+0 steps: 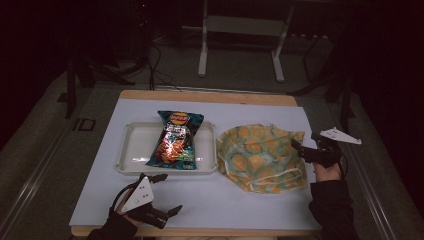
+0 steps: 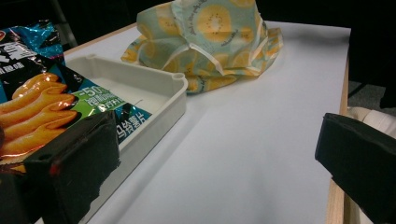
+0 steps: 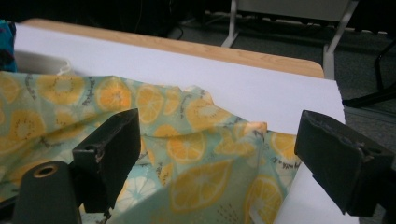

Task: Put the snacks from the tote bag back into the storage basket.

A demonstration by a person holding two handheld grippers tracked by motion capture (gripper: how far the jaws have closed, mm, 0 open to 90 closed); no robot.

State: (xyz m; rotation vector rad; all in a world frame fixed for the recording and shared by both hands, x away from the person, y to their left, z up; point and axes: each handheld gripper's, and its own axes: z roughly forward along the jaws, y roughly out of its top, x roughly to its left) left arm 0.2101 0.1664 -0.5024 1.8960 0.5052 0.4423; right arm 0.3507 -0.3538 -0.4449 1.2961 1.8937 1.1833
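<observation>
Cloth bag (image 1: 261, 157), lemon print on pale green, is lying crumpled on the right half of the white surface (image 1: 210, 200), just right of the tray (image 1: 131, 150) and almost touching the tray's right wall. Its long axis is running roughly left-right across the surface, slightly skewed, with the near right corner pointing toward the person's side. White trim is showing along the near edge. In the left gripper view the bag (image 2: 210, 37) is sitting heaped beyond the tray corner (image 2: 180, 84).

Right gripper (image 1: 305, 150) is sitting at the bag's right edge, pointing left into the fabric. Jaws are spread wide; in the right gripper view the bag (image 3: 187, 154) is lying between and below them, not pinched. Whether the jaw tips are touching the fabric is unclear.

Left gripper (image 1: 167, 192) is hovering over the near-left part of the surface, just in front of the tray, pointing right. Jaws are spread, holding nothing; one jaw is sitting close to the tray's near wall.

Chips bag (image 1: 176, 140) is lying in the tray, long axis running near-far, top end pointing away from the person and overhanging the far rim. In the left gripper view the chips bag (image 2: 42, 98) is sitting behind the left-hand jaw.

Surface is resting on a wooden top (image 1: 210, 96), dark floor around.
</observation>
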